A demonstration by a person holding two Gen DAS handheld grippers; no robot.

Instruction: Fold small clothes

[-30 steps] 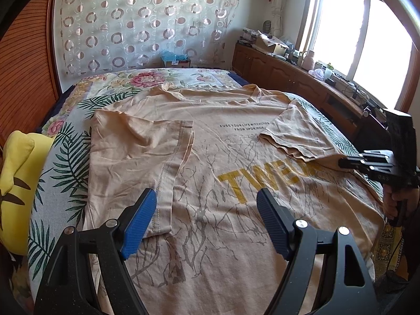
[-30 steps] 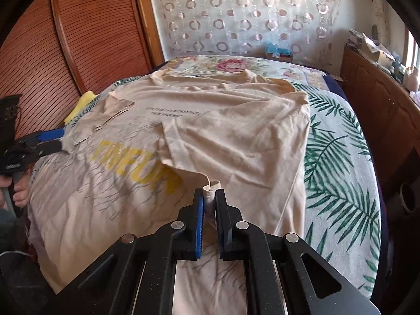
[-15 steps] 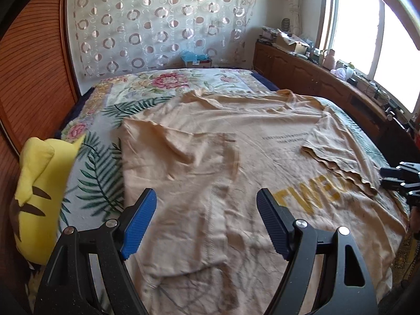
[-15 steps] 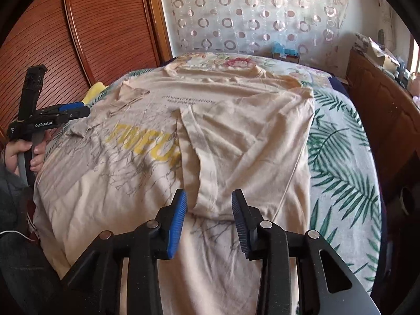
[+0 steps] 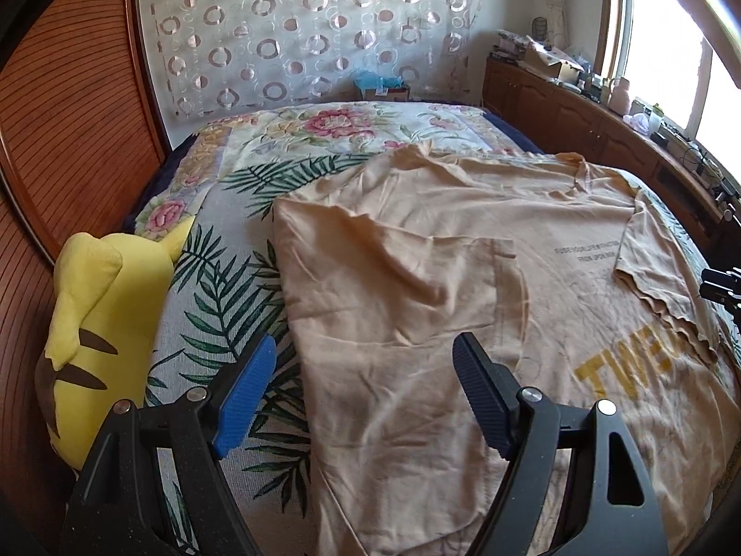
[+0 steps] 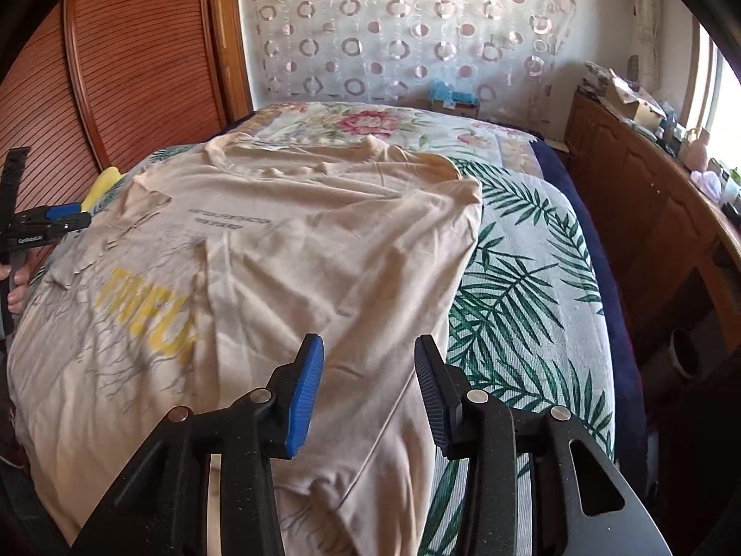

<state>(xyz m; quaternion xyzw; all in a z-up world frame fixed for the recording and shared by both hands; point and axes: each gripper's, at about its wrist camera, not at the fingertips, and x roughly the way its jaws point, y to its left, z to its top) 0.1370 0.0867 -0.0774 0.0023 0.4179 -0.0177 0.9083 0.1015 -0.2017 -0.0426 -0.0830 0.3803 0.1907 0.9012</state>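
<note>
Left gripper (image 5: 363,391) jaws wide, empty; right gripper (image 6: 368,384) jaws wide, empty, above beige T-shirt (image 6: 296,250), 12 o'clock.

Home bedroom. A bed (image 5: 241,241) with a floral, palm-leaf cover fills the middle. A ribbed wooden wardrobe door (image 5: 69,139) stands on the left, a sheer curtain with ring pattern (image 5: 301,32) hangs on the far wall. A low wooden cabinet (image 5: 579,120) with household clutter runs under the bright window (image 5: 657,46) on the right. A yellow plush toy (image 5: 102,324) lies at the bed's left edge.
</note>
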